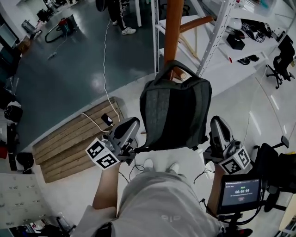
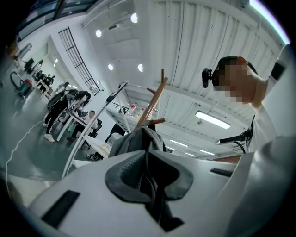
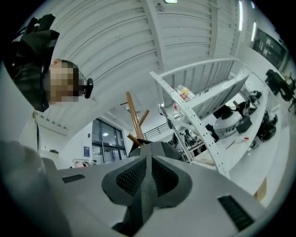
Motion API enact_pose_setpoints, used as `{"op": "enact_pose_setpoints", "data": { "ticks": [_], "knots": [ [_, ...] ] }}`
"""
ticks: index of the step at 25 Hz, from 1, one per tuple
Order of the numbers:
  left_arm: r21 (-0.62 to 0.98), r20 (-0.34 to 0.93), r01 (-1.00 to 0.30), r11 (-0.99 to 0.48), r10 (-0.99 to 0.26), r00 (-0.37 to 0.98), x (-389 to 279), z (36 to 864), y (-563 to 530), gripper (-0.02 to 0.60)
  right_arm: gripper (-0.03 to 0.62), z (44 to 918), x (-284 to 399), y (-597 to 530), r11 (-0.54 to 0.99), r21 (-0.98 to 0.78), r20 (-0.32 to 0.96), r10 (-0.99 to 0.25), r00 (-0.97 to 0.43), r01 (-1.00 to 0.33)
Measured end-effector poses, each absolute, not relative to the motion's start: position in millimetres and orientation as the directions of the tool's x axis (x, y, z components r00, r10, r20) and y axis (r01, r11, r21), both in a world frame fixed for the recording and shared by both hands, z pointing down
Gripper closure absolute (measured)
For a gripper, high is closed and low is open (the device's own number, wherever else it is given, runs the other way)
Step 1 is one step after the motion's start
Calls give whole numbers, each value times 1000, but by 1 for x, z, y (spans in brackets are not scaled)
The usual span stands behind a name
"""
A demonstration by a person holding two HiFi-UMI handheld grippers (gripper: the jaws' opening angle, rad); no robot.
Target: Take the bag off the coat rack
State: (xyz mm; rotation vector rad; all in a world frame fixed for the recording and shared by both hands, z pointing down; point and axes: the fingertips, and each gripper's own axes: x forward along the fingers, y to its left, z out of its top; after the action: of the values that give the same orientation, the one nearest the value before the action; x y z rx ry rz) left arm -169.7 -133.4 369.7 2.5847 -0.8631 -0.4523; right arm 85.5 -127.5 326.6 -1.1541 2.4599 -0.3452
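Note:
A dark grey backpack (image 1: 175, 111) hangs by its top handle from a peg of the wooden coat rack (image 1: 173, 28), straight ahead of me. My left gripper (image 1: 133, 138) is at the bag's lower left corner and is shut on a dark strap (image 2: 159, 203). At the lower right corner my right gripper (image 1: 211, 135) is shut on a grey strap (image 3: 143, 203). The left gripper view looks up past the shut left gripper (image 2: 149, 173) to the bag (image 2: 134, 141) and the rack (image 2: 155, 99). The right gripper (image 3: 148, 178) likewise looks up at the bag (image 3: 159, 149) and the rack's post (image 3: 133, 113).
A wooden pallet (image 1: 74, 139) lies on the floor at the left, with a white cable (image 1: 104, 83) trailing across it. White metal shelving (image 1: 217, 28) stands just behind the rack. A small screen (image 1: 240, 192) is at lower right. A person (image 1: 118, 14) stands far back.

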Motion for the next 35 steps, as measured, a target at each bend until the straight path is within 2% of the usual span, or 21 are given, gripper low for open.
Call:
{"op": "enact_pose_setpoints", "data": {
  "ticks": [4, 7, 9, 11, 13, 15, 20, 22, 30, 33, 35],
  "knots": [
    [357, -193, -549, -756, -635, 748, -182, 335, -157, 572, 574, 281, 79, -149, 684, -148, -257, -724, -640, -715],
    [280, -221, -554, -784, -615, 757, -167, 294, -202, 510, 537, 246, 73, -182, 716, 88, -219, -664, -715, -692],
    [214, -226, -546, -810, -584, 779, -154, 266, -227, 459, 522, 234, 56, -197, 717, 256, -147, -634, -759, -648],
    [141, -215, -529, -837, -548, 809, -140, 240, -248, 415, 522, 236, 33, -207, 713, 401, -23, -620, -784, -575],
    [77, -182, -496, -865, -501, 846, -122, 218, -268, 397, 522, 245, 13, -217, 712, 490, 100, -618, -780, -502],
    [35, -147, -447, -894, -447, 882, -101, 202, -282, 388, 522, 249, -2, -224, 711, 528, 161, -620, -768, -464],
    [-41, -66, -314, -949, -311, 948, -56, 184, -302, 363, 520, 255, -17, -242, 696, 581, 210, -629, -749, -421],
    [-48, -58, -254, -966, -251, 966, -44, 183, -306, 354, 493, 259, -21, -249, 700, 586, 222, -624, -749, -409],
    [-39, -47, -54, -998, -52, 998, -9, 191, -311, 359, 491, 262, -30, -263, 701, 591, 266, -637, -723, -400],
    [-32, -42, 40, -999, 42, 998, 3, 195, -302, 397, 493, 260, -33, -263, 705, 590, 276, -634, -722, -394],
    [-43, -39, 105, -994, 107, 994, 8, 196, -292, 461, 494, 260, -35, -266, 705, 588, 283, -637, -717, -396]
  ]
}}
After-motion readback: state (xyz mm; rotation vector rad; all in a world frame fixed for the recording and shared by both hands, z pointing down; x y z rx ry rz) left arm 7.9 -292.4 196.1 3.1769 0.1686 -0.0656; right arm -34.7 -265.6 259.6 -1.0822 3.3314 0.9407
